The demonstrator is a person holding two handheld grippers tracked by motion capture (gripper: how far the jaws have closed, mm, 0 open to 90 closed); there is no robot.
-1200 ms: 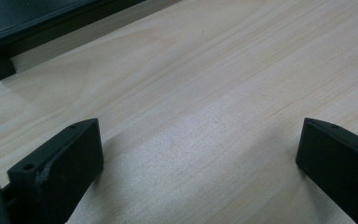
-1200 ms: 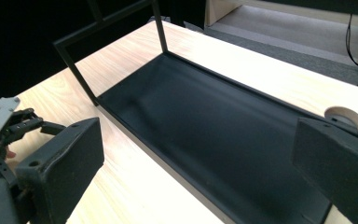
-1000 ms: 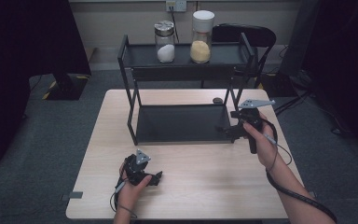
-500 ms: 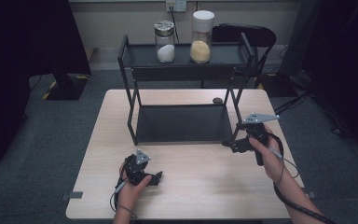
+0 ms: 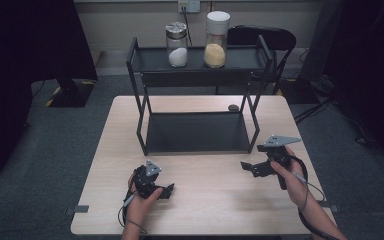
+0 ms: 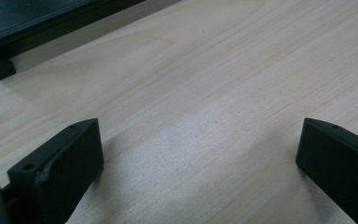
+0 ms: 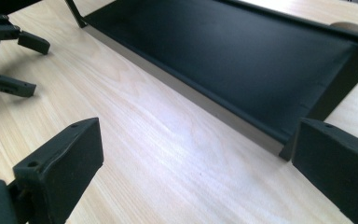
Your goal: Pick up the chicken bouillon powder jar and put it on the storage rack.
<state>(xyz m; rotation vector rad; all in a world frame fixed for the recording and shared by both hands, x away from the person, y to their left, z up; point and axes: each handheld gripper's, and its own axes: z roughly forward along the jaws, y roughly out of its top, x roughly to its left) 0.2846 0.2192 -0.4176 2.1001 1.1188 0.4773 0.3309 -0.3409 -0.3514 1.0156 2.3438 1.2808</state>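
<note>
The two jars are standing side by side on the top tier of the black shelf rack (image 5: 200, 57): the jar of white powder (image 5: 177, 44) with its metal lid on the left, the taller jar of yellow grains (image 5: 216, 39) with a white lid just beside it on the right, both upright and untouched. The lower tier (image 7: 242, 51) is lying bare on the wooden table (image 5: 215, 200), so the work in hand looks to be at its very beginning, or resting between steps, with a reach for a jar as the likely next move; that would call for lifting a gripper well up and forward over the rack's rim and squaring its jaws to a jar's round body. Both jars are sitting well apart from either tool. The right gripper (image 5: 247, 167) is hovering low over the table near the rack's front right leg, jaws spread wide and aimed across the front of the rack, holding nothing. The left gripper (image 5: 169, 190) is resting near the table's front edge, jaws likewise wide and empty.
</note>
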